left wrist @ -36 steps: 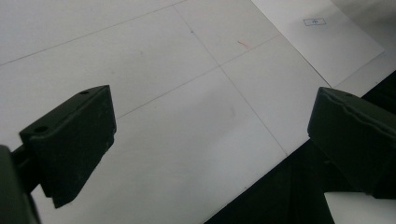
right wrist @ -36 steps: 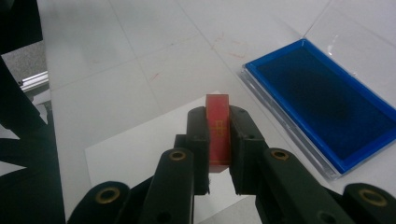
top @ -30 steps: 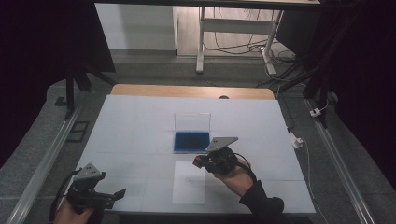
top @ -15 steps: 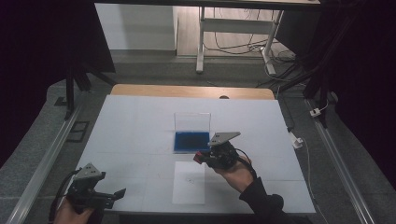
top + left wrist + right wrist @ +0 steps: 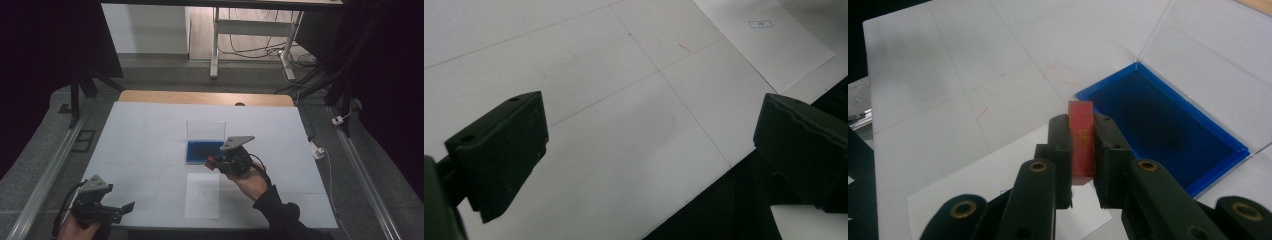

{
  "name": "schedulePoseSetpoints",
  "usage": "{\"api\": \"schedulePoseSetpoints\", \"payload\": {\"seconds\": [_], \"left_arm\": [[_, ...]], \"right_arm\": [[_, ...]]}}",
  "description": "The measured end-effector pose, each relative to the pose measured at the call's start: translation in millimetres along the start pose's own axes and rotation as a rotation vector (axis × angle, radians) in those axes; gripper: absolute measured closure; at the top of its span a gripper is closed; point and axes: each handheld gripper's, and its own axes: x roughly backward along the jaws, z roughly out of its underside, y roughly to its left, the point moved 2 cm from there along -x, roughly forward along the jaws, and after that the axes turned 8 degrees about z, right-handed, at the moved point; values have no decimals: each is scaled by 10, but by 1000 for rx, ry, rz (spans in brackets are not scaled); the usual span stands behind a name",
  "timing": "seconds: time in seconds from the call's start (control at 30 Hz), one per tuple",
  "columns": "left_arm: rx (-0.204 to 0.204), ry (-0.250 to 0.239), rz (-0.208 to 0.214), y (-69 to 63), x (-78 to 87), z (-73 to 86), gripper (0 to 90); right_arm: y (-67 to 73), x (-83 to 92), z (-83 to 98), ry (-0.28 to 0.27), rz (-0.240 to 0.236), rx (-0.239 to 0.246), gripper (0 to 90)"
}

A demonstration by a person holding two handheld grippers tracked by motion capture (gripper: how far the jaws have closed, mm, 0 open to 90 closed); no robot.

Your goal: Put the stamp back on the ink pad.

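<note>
Red rectangular block (image 5: 1081, 142) with a yellow printed mark is sitting upright between the jaws of the right gripper (image 5: 1083, 150), which are pressing on both its faces; seen from above, that gripper (image 5: 220, 161) is hovering at the 5 o'clock corner of the open blue plastic case (image 5: 204, 151) with its clear lid raised; a white paper sheet (image 5: 202, 196) is lying at 6 o'clock of the case on the white tabletop (image 5: 145, 135); the left gripper (image 5: 125, 208), jaws standing wide and holding nothing, is waiting near the tabletop's 7 o'clock edge.

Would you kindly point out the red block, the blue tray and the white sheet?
red block (image 5: 1082, 142), right gripper view, front face.
blue tray (image 5: 1233, 150), right gripper view, near rim.
white sheet (image 5: 202, 202), high view, middle.
</note>
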Motion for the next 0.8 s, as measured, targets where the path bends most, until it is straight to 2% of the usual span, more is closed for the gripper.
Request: {"api": "schedulePoseSetpoints", "payload": {"seconds": [0.23, 0.8], "left_arm": [[0, 2, -2, -1, -3, -1, 16], [6, 0, 3, 6, 1, 0, 16]], "right_arm": [[-72, -38, -31, 4, 19, -4, 797], [-270, -275, -124, 21, 69, -20, 796]]}}
